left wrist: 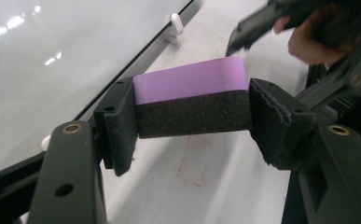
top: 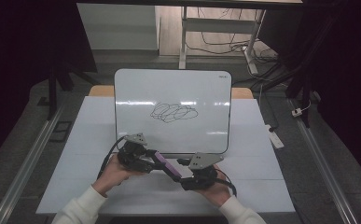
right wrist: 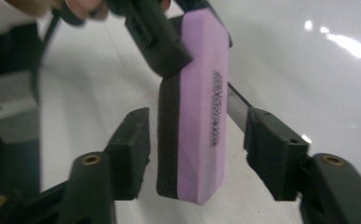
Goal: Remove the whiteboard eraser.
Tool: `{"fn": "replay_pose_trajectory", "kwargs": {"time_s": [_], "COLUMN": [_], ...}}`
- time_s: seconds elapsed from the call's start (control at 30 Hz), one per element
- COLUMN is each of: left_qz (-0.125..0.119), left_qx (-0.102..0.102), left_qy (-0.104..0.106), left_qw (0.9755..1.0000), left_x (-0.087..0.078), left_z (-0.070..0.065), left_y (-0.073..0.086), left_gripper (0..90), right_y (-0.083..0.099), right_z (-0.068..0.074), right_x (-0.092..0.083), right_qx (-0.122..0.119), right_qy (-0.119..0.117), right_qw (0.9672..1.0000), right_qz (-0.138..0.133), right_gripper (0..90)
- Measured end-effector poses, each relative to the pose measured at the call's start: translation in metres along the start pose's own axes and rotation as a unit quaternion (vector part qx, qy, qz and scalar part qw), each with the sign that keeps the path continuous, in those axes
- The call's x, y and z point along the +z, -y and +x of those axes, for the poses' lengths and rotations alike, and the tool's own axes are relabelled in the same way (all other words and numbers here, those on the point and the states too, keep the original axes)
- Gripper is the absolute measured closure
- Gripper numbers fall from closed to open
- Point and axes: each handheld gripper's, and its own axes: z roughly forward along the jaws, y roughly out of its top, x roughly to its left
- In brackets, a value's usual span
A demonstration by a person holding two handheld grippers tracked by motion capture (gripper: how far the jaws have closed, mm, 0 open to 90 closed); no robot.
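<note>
Looking down from the high view, a person's two hands meet just short of a whiteboard (top: 171, 110) that bears a black scribble (top: 173, 112). A purple eraser (top: 167, 165) bridges the left gripper (top: 140, 157) and the right gripper (top: 187, 173), above the white table (top: 262, 186).

In the left gripper view, the jaws are pinched on the eraser's (left wrist: 193, 101) two ends, purple face up, black foam beneath; the whiteboard's edge runs just beyond them.

In the right gripper view, the jaws stand spread on either side of the eraser (right wrist: 197, 112), not touching it.

This looks like a hand-over. Next, the right jaws would need to close squarely on the eraser before the left lets go.
</note>
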Motion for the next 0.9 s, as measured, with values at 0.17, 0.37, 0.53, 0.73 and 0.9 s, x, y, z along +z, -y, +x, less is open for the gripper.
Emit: {"fn": "replay_pose_trajectory", "kwargs": {"time_s": [0.17,0.37,0.53,0.73,0.9], "left_qz": [0.004,-0.001,-0.013,-0.015,-0.019], "left_qx": [0.012,0.028,0.042,0.069,0.09], "left_qy": [0.003,0.01,0.022,0.038,0.055], "left_qw": [0.9999,0.9996,0.9988,0.9968,0.9943], "left_x": [0.001,-0.001,-0.006,-0.008,-0.007], "left_z": [-0.002,-0.005,-0.007,-0.012,-0.017], "left_y": [0.0,0.0,0.001,0.001,0.001], "left_gripper": [37.2,37.2,37.2,37.2,37.2], "right_y": [0.001,0.002,0.002,0.004,0.005], "right_z": [-0.014,-0.022,-0.024,-0.027,-0.027], "right_x": [-0.009,-0.01,-0.008,-0.004,0.002], "right_qx": [0.049,0.063,0.072,0.093,0.107], "right_qy": [-0.039,-0.052,-0.08,-0.119,-0.155], "right_qw": [0.9979,0.9966,0.9942,0.9886,0.9821], "right_qz": [-0.019,-0.013,-0.004,-0.001,0.004], "right_gripper": [36.1,34.3,33.2,31.7,30.8]}}
